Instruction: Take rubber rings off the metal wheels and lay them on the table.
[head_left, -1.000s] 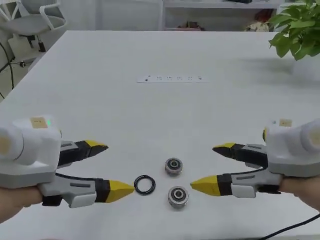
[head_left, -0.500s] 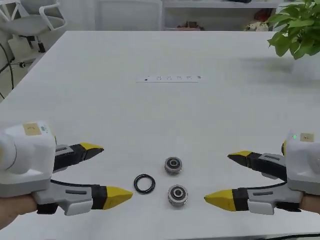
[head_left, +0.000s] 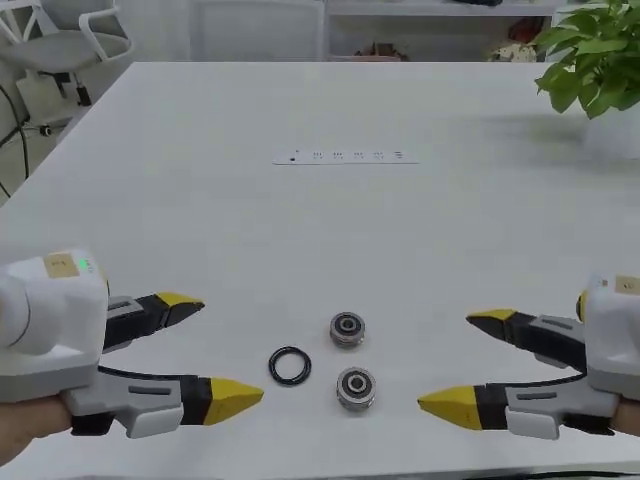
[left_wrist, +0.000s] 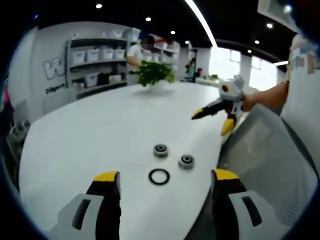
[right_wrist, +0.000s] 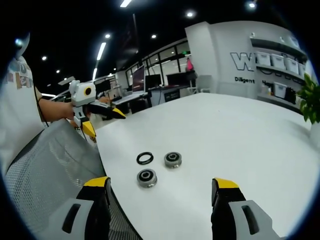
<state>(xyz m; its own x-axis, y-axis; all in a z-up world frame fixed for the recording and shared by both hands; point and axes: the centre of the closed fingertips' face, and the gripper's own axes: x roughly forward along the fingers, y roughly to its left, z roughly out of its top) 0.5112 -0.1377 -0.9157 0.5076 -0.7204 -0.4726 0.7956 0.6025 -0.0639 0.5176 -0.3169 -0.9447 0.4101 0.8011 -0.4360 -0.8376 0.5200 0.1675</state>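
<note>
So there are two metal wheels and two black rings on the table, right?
Not quite. The head view shows a far metal wheel and a near metal wheel, but only one black ring on the table.

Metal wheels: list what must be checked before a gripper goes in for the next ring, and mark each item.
1. Left gripper open, holding nothing: ok.
2. Right gripper open, holding nothing: ok.
3. Far wheel and near wheel lie on the table between the two grippers, apart from each other: ok.
4. Loose rubber ring lies flat beside the wheels, touching neither: ok.
5. A ring left on either wheel: cannot tell, too small to see.
</note>
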